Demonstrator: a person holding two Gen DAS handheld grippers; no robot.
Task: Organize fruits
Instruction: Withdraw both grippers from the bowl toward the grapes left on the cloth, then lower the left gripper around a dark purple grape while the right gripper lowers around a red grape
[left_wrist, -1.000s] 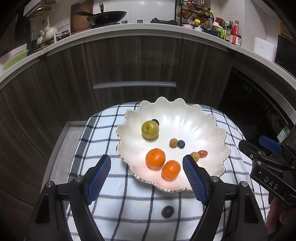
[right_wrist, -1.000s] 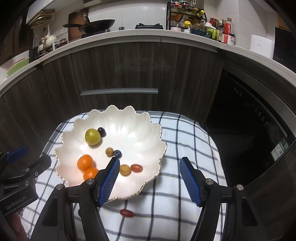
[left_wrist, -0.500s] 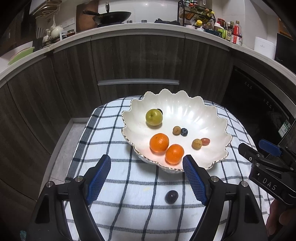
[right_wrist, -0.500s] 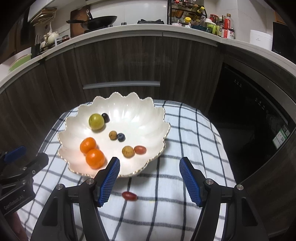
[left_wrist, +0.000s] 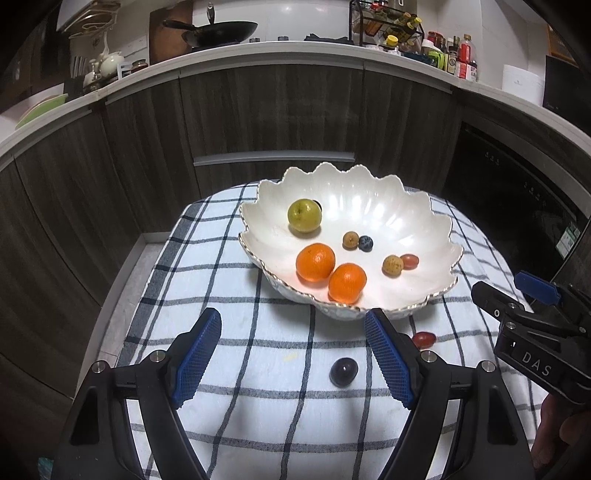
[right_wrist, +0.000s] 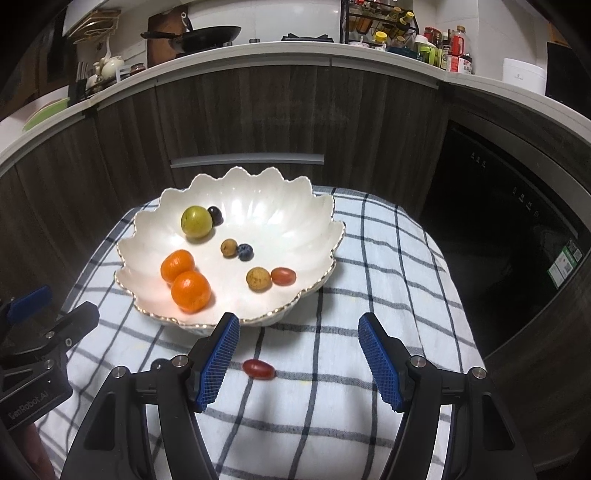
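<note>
Both hand-held tools had drawn back and sunk toward the near edge of the checked cloth (left_wrist: 236, 398), and that pulled two stray fruits into play: compared with a second ago, the white scalloped bowl (left_wrist: 417, 236) sat farther up each view and the loose pieces lay close ahead of the fingers. The left gripper (left_wrist: 291, 356) stood wide with nothing between its blue pads, and the dark grape (left_wrist: 343, 372) lay on the cloth inside that gap, toward the right pad, just short of the bowl's near rim. The right gripper (right_wrist: 297, 356) was also spread, a little narrower, empty, with the red grape tomato (right_wrist: 258, 369) on the cloth near its left pad. Inside the bowl lay a green-yellow round fruit (left_wrist: 304, 215), two mandarins (left_wrist: 315, 262) touching each other, a blueberry (left_wrist: 365, 243) beside a small tan fruit, and another tan one against a second red tomato. By my reading, the sorting was nearly done; only these two strays remained outside, and each tool looked lined up for its own pick. Both were small and round, so a clumsy close could send them rolling. Readable writing: "DAS" on the right tool's body in the left view, and what looked like "GenRobot.AI" on the left tool's body in the right view.
</note>
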